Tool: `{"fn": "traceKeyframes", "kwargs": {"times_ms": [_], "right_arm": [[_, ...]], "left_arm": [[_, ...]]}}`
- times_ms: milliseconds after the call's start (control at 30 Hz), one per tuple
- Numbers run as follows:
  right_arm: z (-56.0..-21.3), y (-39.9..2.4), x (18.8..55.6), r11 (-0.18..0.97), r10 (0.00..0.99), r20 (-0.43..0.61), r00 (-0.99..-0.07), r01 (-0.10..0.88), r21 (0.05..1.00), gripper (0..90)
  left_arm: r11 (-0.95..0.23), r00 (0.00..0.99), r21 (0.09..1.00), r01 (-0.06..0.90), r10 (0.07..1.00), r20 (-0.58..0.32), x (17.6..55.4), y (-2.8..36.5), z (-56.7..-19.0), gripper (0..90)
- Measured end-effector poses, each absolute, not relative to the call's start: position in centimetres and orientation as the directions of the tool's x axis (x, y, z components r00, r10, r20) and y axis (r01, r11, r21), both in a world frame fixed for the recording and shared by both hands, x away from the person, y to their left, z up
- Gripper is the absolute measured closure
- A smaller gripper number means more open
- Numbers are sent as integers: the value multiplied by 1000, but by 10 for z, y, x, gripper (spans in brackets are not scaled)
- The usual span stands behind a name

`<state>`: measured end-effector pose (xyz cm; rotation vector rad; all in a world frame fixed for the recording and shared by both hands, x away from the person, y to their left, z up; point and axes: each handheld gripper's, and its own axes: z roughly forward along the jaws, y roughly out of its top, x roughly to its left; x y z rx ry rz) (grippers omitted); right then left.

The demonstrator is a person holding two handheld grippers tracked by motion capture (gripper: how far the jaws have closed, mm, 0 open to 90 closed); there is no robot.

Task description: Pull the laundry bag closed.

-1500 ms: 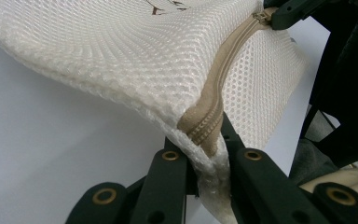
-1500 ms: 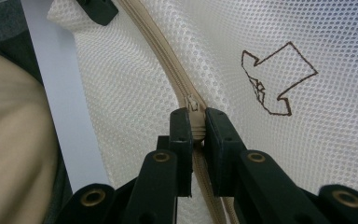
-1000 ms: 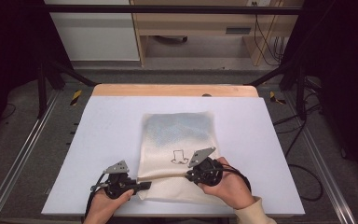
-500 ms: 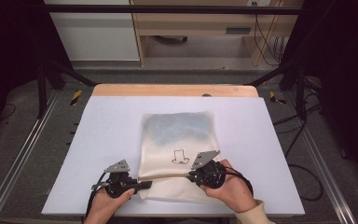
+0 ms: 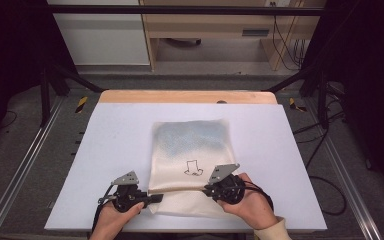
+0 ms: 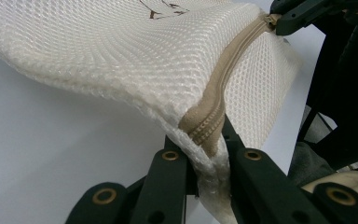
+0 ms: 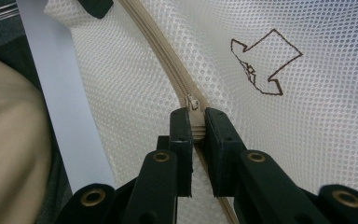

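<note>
At the near edge of the white table (image 5: 105,150), two hands come in from below, each with a black gripper. The left gripper (image 5: 152,198) lies low at the near left corner of a white mesh laundry bag (image 5: 190,165). In the left gripper view its jaws are closed tight on the end of the beige zipper (image 6: 214,100) and the mesh fabric around it; the cloth is bunched between the two pads, and the corner of the bag is lifted a little from the table. From this corner the zipper runs away to the other gripper, which appears at the top right of that view.

The right gripper (image 5: 207,190) is near the right side of the same near edge of the bag. In the right gripper view its jaws are closed on the zipper slider (image 7: 193,105); the small metal pull stands just above the tips (image 7: 197,122), and the closed beige zipper continues up and to the left from it. Beside it, on the mesh, there is a dark outline drawing (image 7: 263,63).

The bag itself lies flat in the middle of the table, with its zipper side toward the person, stretched between the two grippers. Its far half looks bluish grey, as if something is inside, but I cannot tell what. Behind the table a wooden strip (image 5: 187,96) borders the far edge, and further back there is a white cabinet (image 5: 100,40) and wooden furniture (image 5: 210,30) on a grey floor.
</note>
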<state>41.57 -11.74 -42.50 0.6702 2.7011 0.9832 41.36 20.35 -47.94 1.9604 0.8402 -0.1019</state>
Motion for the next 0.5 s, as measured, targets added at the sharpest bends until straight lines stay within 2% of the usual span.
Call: {"fn": "traceKeyframes", "kwargs": {"times_ms": [500], "right_arm": [[-426,-126,414,665,491,-17,-871,362,653,819]], "left_arm": [[-296,758,746,597,513,-403,414,204,-480,850]]}}
